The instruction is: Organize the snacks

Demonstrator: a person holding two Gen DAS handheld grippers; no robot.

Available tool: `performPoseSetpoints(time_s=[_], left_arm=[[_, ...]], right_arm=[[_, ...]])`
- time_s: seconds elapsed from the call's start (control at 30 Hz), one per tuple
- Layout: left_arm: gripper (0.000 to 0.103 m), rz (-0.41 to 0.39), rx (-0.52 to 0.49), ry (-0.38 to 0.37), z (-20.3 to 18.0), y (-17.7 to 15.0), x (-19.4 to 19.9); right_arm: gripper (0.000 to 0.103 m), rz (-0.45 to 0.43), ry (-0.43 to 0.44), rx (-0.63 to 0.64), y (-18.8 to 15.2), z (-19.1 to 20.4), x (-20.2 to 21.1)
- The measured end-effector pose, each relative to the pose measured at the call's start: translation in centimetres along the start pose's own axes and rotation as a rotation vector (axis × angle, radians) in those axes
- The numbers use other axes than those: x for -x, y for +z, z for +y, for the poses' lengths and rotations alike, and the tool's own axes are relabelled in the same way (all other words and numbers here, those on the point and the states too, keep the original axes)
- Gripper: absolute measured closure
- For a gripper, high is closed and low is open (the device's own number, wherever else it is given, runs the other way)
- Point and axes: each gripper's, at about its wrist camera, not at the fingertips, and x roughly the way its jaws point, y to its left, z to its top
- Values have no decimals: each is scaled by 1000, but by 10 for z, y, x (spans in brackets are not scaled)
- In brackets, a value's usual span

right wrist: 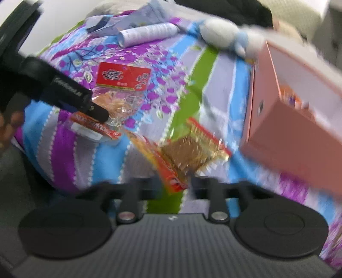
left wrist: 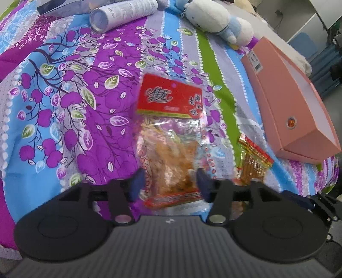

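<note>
**Two snack packs lying straight ahead of two open tools**

Nearest in the left wrist view, the left tool [left wrist: 168,184] is seen spread wide, its blue pads standing to either side of the lower end of the clear snack bag [left wrist: 171,139] without pressing on it; nothing is gripped. The bag is laid flat on the bed [left wrist: 64,96], its long axis running directly away from the tool, with the sealed red strip at the near end and the red header card at the far end. A grasp on the near end is judged to need only a closing of the jaws.

In the right wrist view, the right tool [right wrist: 173,181] is likewise held open and empty. The gold snack pack [right wrist: 192,149] is found just ahead of it and slightly to its right, lying askew, its long axis slanted from near left to far right. That pack is plainly closer to the right tool than to the left.

Further off to the right, the pink box [left wrist: 299,102] is set on the bed with its open side up; it is judged the likely destination. Beyond, a white tube [left wrist: 124,12] and a plush toy [left wrist: 213,19] are left lying.
</note>
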Motion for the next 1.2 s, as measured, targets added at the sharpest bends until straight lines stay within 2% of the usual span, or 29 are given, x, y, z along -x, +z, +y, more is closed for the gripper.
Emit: performPoseSetpoints(time_s=[0.03, 0.13, 0.3, 0.4, 0.53, 0.67, 0.8, 0.93, 1.03, 1.1, 1.13, 1.17, 1.2], left_arm=[[27, -4, 4, -8, 1, 0, 1], [16, -24, 39, -7, 5, -1, 5], [14, -44, 93, 25, 12, -3, 9], [14, -53, 109, 37, 16, -7, 11], [14, -64, 137, 59, 20, -10, 11], [14, -68, 156, 63, 22, -14, 11], [14, -74, 171, 63, 23, -16, 12], [14, -71, 172, 68, 22, -16, 11], [13, -68, 173, 70, 22, -15, 9], [12, -66, 171, 73, 20, -14, 8], [12, -64, 168, 73, 20, -14, 7], [12, -63, 163, 70, 18, -13, 6], [12, -62, 159, 70, 17, -13, 5]], right_arm=[[25, 2, 16, -46, -3, -4, 1], [24, 9, 66, -179, -10, -17, 4], [24, -30, 132, -424, -13, -33, 7], [24, -74, 98, -525, -11, -34, 2], [24, -74, 4, -596, -2, -31, -18], [24, -62, -70, -594, 5, -22, -37], [22, -63, -91, -630, 5, -17, -52], [18, -68, -175, -538, 6, -2, -64], [17, -56, -209, -433, 9, 9, -70], [18, -56, -211, -415, 10, 10, -72], [23, -51, -206, -415, 12, 9, -73], [34, -54, -207, -402, 13, 9, -72], [38, -61, -209, -385, 15, 10, -71]])
